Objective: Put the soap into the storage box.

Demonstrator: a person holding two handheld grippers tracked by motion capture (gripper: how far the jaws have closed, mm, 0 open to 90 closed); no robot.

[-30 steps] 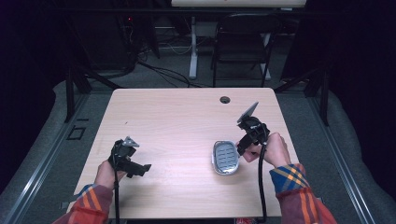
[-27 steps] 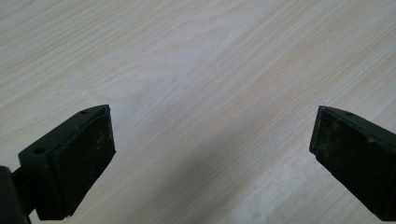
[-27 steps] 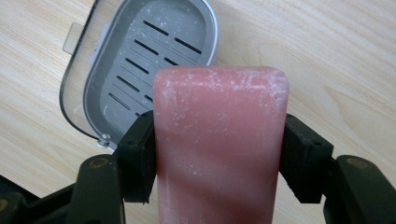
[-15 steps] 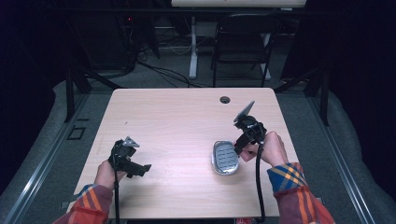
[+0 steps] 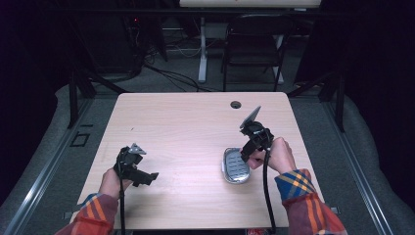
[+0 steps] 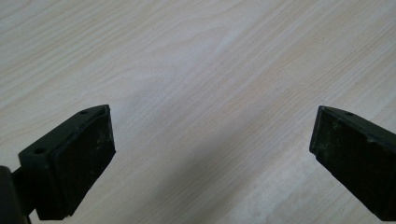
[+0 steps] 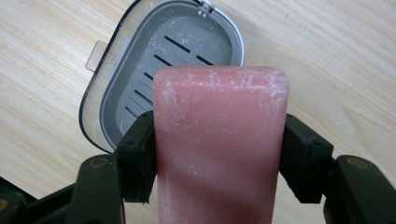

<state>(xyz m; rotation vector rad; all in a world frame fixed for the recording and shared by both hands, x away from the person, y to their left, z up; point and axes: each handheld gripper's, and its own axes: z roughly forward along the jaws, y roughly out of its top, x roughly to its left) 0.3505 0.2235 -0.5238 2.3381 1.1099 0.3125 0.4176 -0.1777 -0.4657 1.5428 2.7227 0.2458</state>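
Counting items on the wooden table (image 5: pixel 186 122): one grey soap dish (image 5: pixel 236 166), one pink soap bar (image 7: pixel 219 140), two hand-held grippers, one small round cable hole (image 5: pixel 236 104) near the far edge.

Right gripper (image 7: pixel 217 154): jaws clamped on the soap bar's two long sides. In the right gripper view the bar stands up the middle of the frame, its rounded end overlapping the dish behind it. Whether the bar touches the dish: cannot tell. Dish is open, slotted grey insert visible, clear rim around it, small tab at its left side in that view.

In the high view the right gripper (image 5: pixel 254 139) sits at the dish's upper right edge, right of frame centre, the right hand (image 5: pixel 274 155) just beside it.

Left gripper (image 6: pixel 210 154): jaws wide apart, nothing between them, bare wood grain underneath. High view puts the left gripper (image 5: pixel 133 166) at lower left, near the table's near edge.

Open room: the whole middle and upper part of the tabletop is bare, wide gap between the two grippers. The dish has wood on all sides, well apart from the right and near edges.
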